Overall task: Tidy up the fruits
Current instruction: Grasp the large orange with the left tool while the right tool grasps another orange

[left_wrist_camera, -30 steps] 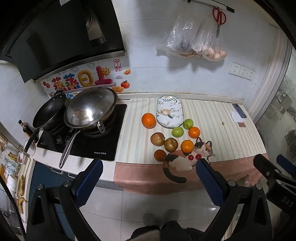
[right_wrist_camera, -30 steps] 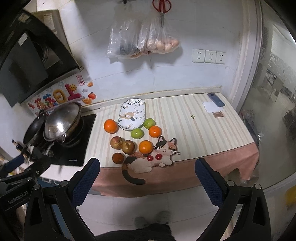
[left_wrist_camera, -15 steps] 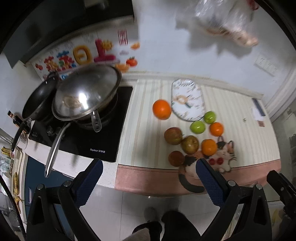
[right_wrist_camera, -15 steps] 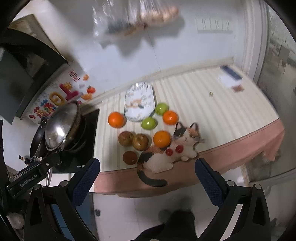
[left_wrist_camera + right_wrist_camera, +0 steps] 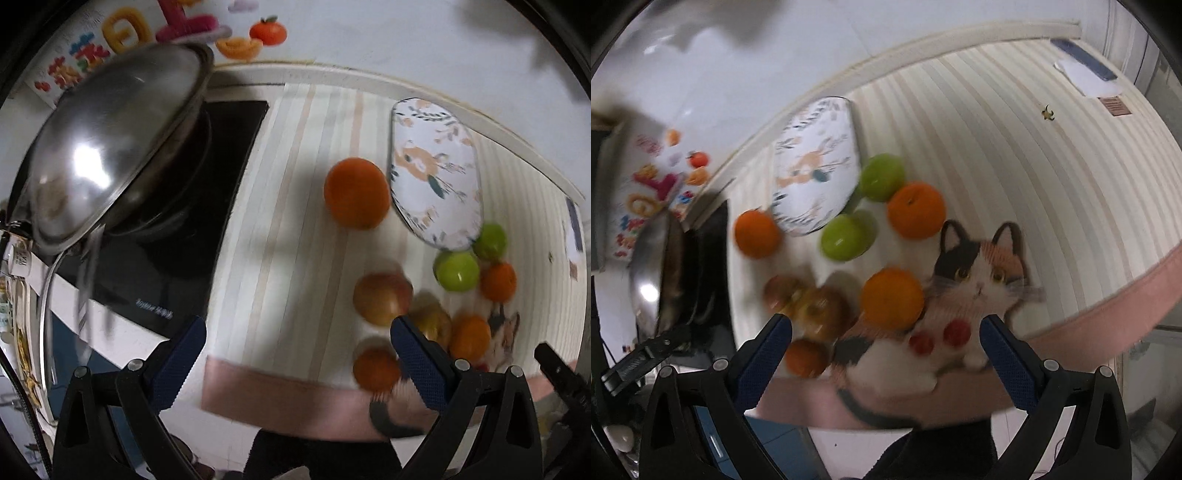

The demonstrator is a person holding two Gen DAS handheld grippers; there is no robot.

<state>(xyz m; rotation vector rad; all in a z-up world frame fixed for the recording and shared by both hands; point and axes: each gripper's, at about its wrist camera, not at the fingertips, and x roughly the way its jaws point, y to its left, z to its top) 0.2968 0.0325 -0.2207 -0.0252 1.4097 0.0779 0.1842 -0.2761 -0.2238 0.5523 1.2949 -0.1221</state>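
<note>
Eight fruits lay loose on the striped counter point(image 5: 1015, 122), none of them on the plate point(image 5: 812, 166). We held both grippers above the counter's front edge, each with its jaws spread wide and nothing between them: the left gripper point(image 5: 295, 365) hung over bare striped cloth just right of the stove point(image 5: 207, 206), and the right gripper point(image 5: 886, 354) hung over the cat mat point(image 5: 960, 306).

The plate sat at the back, close to the wall. A big orange point(image 5: 356, 192) lay just beside its left rim, and two green apples point(image 5: 846, 236) lay against its near right rim, with an orange point(image 5: 916, 210) touching the farther apple. Nearer us, two reddish apples point(image 5: 382, 297) sat side by side. Another orange point(image 5: 892, 293) rested on the mat's upper left edge. A small dark orange point(image 5: 376, 369) lay closest to the pink front border point(image 5: 277, 398), near the left gripper's right finger.

Open room was plentiful: the strip between stove and fruits was bare, and to the right of the mat the counter ran clear up to a phone point(image 5: 1082, 62) on some papers near the far corner. The pan point(image 5: 110, 140) overhung the stove's near left edge. Motion blur softened the nearest fruits in both views.
</note>
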